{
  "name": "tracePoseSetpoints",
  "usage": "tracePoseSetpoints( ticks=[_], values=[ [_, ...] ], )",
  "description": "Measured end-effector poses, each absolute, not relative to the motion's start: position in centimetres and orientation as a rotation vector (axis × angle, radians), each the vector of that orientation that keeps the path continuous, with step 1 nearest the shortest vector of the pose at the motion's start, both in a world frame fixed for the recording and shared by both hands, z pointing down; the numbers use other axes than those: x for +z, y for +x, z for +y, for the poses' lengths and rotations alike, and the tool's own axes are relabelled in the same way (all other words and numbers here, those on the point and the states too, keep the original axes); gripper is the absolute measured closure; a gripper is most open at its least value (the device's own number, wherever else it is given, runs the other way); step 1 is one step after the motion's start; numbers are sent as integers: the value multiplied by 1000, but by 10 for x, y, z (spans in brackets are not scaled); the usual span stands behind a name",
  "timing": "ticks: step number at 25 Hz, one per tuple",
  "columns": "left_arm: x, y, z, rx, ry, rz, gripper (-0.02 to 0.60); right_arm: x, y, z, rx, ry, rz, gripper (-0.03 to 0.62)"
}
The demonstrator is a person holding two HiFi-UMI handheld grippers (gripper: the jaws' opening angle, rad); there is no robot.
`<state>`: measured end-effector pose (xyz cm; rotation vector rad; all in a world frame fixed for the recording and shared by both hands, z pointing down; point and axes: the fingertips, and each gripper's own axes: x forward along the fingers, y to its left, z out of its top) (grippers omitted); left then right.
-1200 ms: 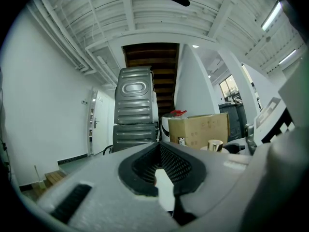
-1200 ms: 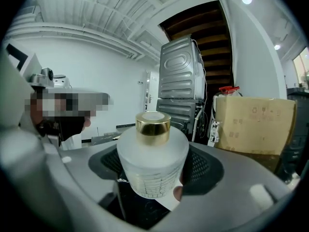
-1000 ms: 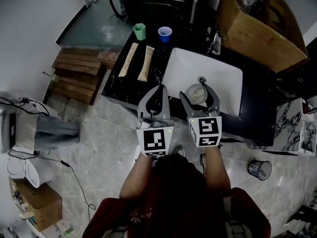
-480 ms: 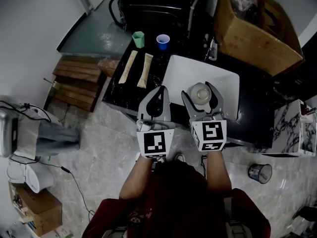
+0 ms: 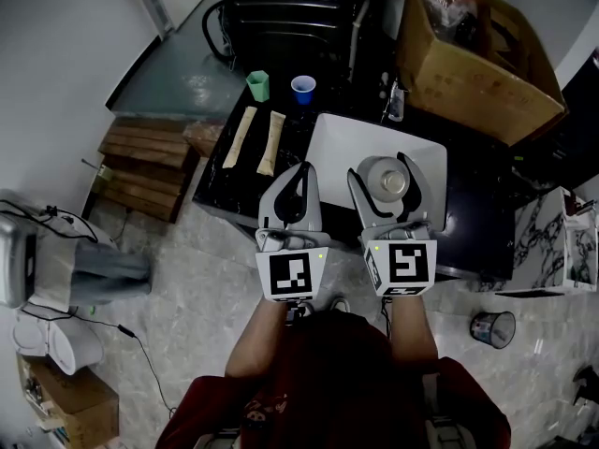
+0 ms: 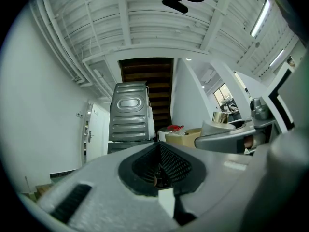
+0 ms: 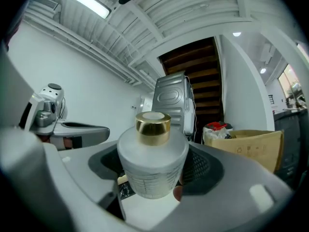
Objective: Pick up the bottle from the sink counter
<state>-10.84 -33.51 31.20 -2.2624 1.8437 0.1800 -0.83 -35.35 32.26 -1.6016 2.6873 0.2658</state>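
From the head view only the round top of the bottle [image 5: 384, 178] shows, its sides covered by the curved grey jaws of the right gripper [image 5: 387, 183]. That gripper hangs over the white rectangular sink [image 5: 335, 143], which is set in a glossy black counter [image 5: 217, 162]. In the right gripper view the jaws stand fairly wide and press on the squat frosted-glass body from both sides (its foot is cut off behind them, and the fine print on it is too small to read). A shiny gold cap [image 7: 152, 125] tops it. The left gripper [image 6: 161, 167] holds nothing, its ribbed dark pads closed together.
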Motion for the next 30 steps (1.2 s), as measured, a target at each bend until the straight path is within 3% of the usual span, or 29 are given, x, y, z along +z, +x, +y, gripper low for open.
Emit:
tracePoseSetpoints(
  ticks=[15,30],
  values=[
    [299,-92,-330,245,-2287,1789,578,284,22,-320,527,-1665,2379,258],
    [300,-83,-328,236,-2299,1766,578,290,22,-322,496,-1676,2422,258]
  ],
)
